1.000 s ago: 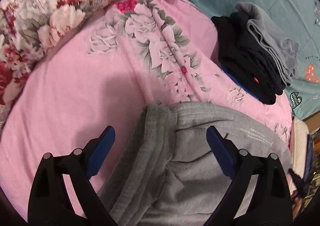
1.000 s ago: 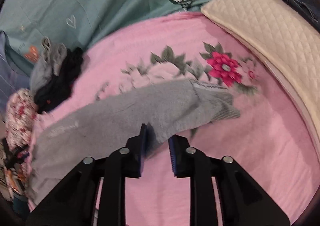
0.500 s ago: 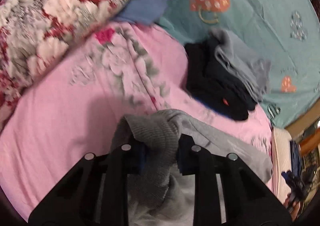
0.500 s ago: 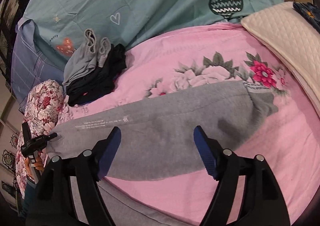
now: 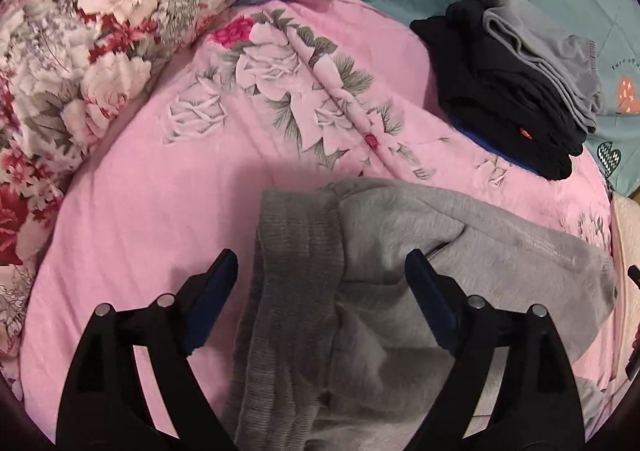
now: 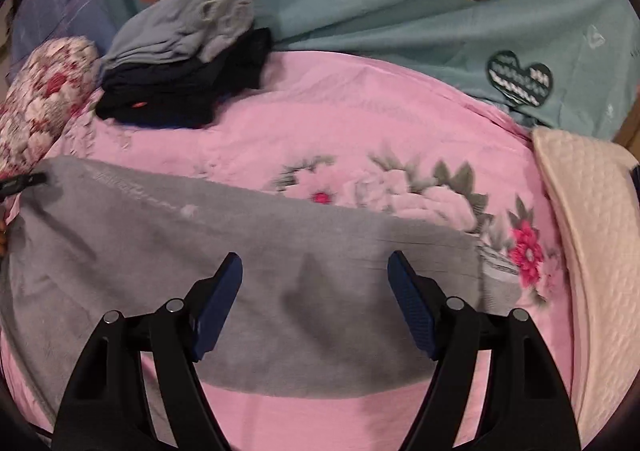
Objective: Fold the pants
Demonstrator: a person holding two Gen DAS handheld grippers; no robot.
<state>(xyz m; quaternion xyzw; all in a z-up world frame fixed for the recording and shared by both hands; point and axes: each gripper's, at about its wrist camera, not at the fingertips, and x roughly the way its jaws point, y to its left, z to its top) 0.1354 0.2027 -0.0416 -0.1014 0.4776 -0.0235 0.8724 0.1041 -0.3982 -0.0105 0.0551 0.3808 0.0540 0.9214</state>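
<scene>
Grey pants [image 5: 400,271] below both wide-spread, unloaded grippers: left gripper [image 5: 320,283], right gripper [image 6: 316,283].

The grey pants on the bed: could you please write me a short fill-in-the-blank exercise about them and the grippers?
1. The grey pants lie on a floral blanket whose ground colour is ____.
2. The left gripper hangs over the ribbed waistband with its jaws ____.
3. The right gripper holds ____.
4. In the folded stack, the top garment is ____.

Missing words: pink; open; nothing; grey
</scene>
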